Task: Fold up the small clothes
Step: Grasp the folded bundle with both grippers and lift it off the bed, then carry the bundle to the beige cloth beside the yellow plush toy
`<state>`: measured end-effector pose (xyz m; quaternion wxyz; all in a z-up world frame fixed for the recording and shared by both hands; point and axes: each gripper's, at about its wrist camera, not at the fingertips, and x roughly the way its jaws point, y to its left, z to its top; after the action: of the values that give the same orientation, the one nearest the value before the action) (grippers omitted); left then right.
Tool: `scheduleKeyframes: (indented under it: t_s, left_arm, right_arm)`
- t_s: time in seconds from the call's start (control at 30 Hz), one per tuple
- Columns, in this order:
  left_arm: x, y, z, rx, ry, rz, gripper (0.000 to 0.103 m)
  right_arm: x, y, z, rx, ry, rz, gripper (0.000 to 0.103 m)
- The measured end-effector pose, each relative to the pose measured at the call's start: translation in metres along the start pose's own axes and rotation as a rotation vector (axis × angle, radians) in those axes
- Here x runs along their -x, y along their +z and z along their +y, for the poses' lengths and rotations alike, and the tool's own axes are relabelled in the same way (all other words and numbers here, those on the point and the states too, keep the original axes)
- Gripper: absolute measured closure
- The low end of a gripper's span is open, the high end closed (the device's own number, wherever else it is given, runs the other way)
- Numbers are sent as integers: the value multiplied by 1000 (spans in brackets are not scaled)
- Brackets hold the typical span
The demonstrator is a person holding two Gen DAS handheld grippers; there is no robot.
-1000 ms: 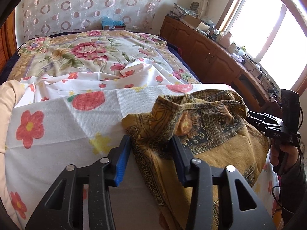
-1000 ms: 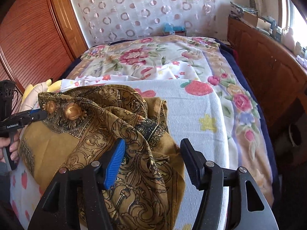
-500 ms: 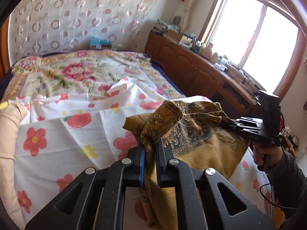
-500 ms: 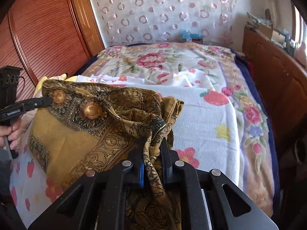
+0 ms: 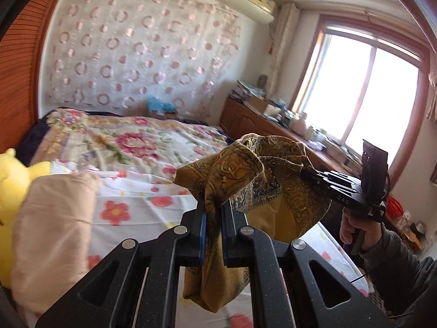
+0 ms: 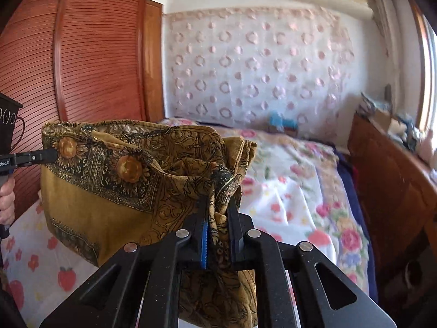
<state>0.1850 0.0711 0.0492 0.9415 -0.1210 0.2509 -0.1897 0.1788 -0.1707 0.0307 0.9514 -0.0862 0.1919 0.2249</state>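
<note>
Here, left claw and right claw each clamp mustard garment, stretched sideways between them above bed.

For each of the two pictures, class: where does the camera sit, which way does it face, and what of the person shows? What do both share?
Left wrist: on the left gripper, facing the window; right gripper and hand visible.
Right wrist: on the right gripper, facing the wardrobe and curtain; left gripper and hand visible.
Shared: the ochre garment, clamped at both ends, above the bed.
</note>
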Motion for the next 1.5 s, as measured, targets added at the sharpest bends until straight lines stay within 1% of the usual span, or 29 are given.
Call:
scheduleKeyframes:
  t_s: [0.07,0.13,0.23,0.3,0.4,0.47,0.6,0.77,0.83,0.9,0.97,1.0,1.03,1.07,1.1,1.17,1.2,1.27,1.37,1.4,1.43,1.5]
  left_arm:
    - [15,-2,19,21,52,-32,94]
    - [33,-7,47,61,110,-61,94]
    - [47,-18,78,103,184,-78,94]
    - [55,-29,100,126,230,-83,94]
    - [61,-46,123,173,265,-88,94]
    - [65,-56,137,207,278,-91,94]
    - [71,-74,155,249,298,-76,94]
    - [80,-92,174,292,326,-59,94]
    - [75,-99,185,308,350,-32,94]
    - [74,-103,194,324,355,-13,94]
    - [72,-105,199,329,371,7,94]
    - [70,-106,203,335,377,18,94]
    - [69,-106,205,338,383,27,94]
    - [67,-107,206,337,391,37,94]
    - [65,-108,207,333,398,44,94]
    - [64,-108,207,327,407,53,94]
    - [63,-109,207,329,414,57,94]
    - [65,-109,207,327,416,61,94]
    - [67,-108,203,306,425,62,94]
    - [68,-108,203,303,429,63,92]
    - [68,-107,202,300,439,65,88]
    - [72,-106,198,271,459,64,83]
  right_arm:
    - [-9,15,20,45,40,-20,92]
    - [-24,30,41,86,84,-30,92]
    - [-51,55,71,164,136,-43,92]
    - [-69,71,95,229,155,-55,92]
    - [-100,92,130,330,160,-60,92]
    - [-121,103,158,397,173,-48,92]
    - [-157,118,184,506,196,-49,92]
    - [-198,142,213,578,237,-28,92]
    - [-208,143,219,604,251,-8,92]
    - [-223,145,222,612,245,26,91]
    - [-242,148,222,583,246,68,88]
    - [-252,150,221,564,244,93,86]
    - [-262,153,217,538,243,121,80]
    - [-270,155,213,513,236,145,78]
    - [-276,157,209,492,221,158,76]
    - [-278,161,197,452,179,155,71]
    - [-277,163,195,436,180,147,69]
    - [-271,159,189,411,205,154,68]
    - [-269,146,184,377,269,193,69]
    - [-267,138,183,357,292,204,69]
    - [-264,131,182,338,316,214,69]
    - [-258,120,177,310,362,238,69]
